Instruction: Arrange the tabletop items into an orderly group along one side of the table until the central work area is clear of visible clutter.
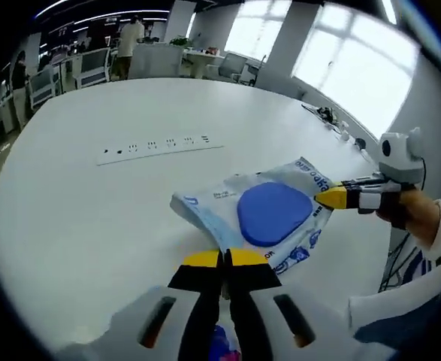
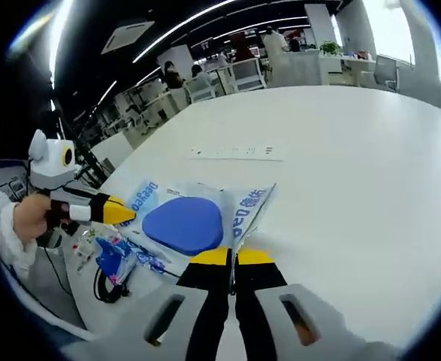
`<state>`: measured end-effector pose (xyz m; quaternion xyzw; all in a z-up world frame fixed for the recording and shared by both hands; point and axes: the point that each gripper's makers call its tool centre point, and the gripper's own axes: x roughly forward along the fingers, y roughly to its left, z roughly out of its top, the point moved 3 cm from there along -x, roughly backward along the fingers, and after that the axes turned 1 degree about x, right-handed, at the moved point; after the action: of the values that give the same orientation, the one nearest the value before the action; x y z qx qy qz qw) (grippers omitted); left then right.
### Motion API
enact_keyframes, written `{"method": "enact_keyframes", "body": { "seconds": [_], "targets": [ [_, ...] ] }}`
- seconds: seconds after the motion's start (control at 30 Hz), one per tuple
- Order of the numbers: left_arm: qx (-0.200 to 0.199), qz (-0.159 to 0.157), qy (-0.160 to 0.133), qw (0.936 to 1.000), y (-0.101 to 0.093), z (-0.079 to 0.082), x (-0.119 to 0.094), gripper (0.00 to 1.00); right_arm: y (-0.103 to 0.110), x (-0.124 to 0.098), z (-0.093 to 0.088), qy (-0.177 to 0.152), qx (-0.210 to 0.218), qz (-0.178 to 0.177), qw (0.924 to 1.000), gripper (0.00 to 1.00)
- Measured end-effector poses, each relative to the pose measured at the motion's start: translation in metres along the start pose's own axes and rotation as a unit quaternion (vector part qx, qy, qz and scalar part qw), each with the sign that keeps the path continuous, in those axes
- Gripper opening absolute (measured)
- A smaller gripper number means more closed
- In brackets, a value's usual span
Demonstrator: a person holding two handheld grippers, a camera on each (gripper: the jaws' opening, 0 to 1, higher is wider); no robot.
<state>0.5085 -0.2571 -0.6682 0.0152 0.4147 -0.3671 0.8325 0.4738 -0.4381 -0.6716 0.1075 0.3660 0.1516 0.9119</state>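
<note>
Mid-move on wet-wipes pack (image 1: 269,214), lower centre of frame on white table (image 1: 92,210). Left gripper (image 1: 225,258) pinching near edge; right gripper (image 2: 233,257) pinching opposite edge. Next: carry pack to side, likely beside blue clutter (image 2: 119,257).

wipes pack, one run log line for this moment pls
wipes pack flat on white table | left gripper shut at its near edge | right gripper shut on opposite edge | blue lid up

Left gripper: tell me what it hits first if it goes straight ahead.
The left gripper, jaws together, points at the wipes pack lying flat just ahead. It would likely meet the pack's near edge first, then the blue lid; depth is uncertain.
</note>
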Motion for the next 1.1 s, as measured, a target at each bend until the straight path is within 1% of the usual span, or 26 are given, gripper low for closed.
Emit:
{"method": "enact_keyframes", "body": {
  "seconds": [0.03,0.13,0.17,0.23,0.27,0.33,0.4,0.53,0.67,0.77,0.87,0.9,1.0,1.07,1.1],
  "targets": [
    [0.002,0.0,0.004,1.0,0.0,0.0,0.007,0.0,-0.001,0.001,0.0,0.001,0.0,-0.001,1.0,0.0],
    [0.015,0.002,0.013,0.9998,0.001,0.0,0.017,0.0,-0.014,0.01,-0.005,0.011,0.007,-0.006,0.9999,0.0],
    [0.039,0.005,0.025,0.9989,0.001,-0.001,0.021,0.0,-0.017,0.012,-0.005,0.012,0.007,-0.007,0.9999,0.0],
    [0.07,0.01,0.031,0.997,0.001,0.001,0.028,0.0,-0.022,0.017,-0.006,0.015,0.009,-0.009,0.9998,0.0],
    [0.077,0.012,0.032,0.9964,0.001,0.001,0.031,0.0,-0.023,0.019,-0.007,0.016,0.009,-0.009,0.9998,0.0],
    [0.078,0.015,0.035,0.9962,0.003,0.002,0.037,0.0,-0.027,0.023,-0.009,0.02,0.01,-0.01,0.9997,0.0],
    [0.072,0.017,0.039,0.9965,0.006,0.001,0.041,0.0,-0.031,0.028,-0.011,0.02,0.021,-0.007,0.9995,0.0],
    [0.077,0.025,0.054,0.9953,0.014,-0.005,0.048,0.0,-0.034,0.036,-0.012,0.023,0.029,0.001,0.9993,0.0],
    [0.084,0.029,0.066,0.9939,0.018,-0.011,0.053,0.0,-0.036,0.046,-0.021,0.038,0.029,0.004,0.9989,0.0],
    [0.089,0.03,0.07,0.9931,0.02,-0.014,0.055,0.0,-0.037,0.049,-0.026,0.043,0.045,0.008,0.998,0.0],
    [0.08,0.03,0.075,0.9935,0.021,-0.018,0.058,0.0,-0.04,0.055,-0.033,0.05,0.069,0.006,0.9964,0.0],
    [0.075,0.031,0.079,0.9936,0.021,-0.022,0.06,0.0,-0.041,0.057,-0.037,0.055,0.068,0.004,0.9962,0.0],
    [0.066,0.032,0.082,0.994,0.023,-0.026,0.062,0.0,-0.039,0.056,-0.039,0.057,0.072,0.004,0.9957,0.0],
    [0.049,0.03,0.079,0.9952,0.025,-0.026,0.062,0.0,-0.038,0.056,-0.042,0.061,0.072,0.006,0.9955,0.0],
    [0.032,0.029,0.077,0.9961,0.026,-0.027,0.062,0.0,-0.039,0.053,-0.041,0.055,0.083,0.012,0.995,0.0]
  ]
}}
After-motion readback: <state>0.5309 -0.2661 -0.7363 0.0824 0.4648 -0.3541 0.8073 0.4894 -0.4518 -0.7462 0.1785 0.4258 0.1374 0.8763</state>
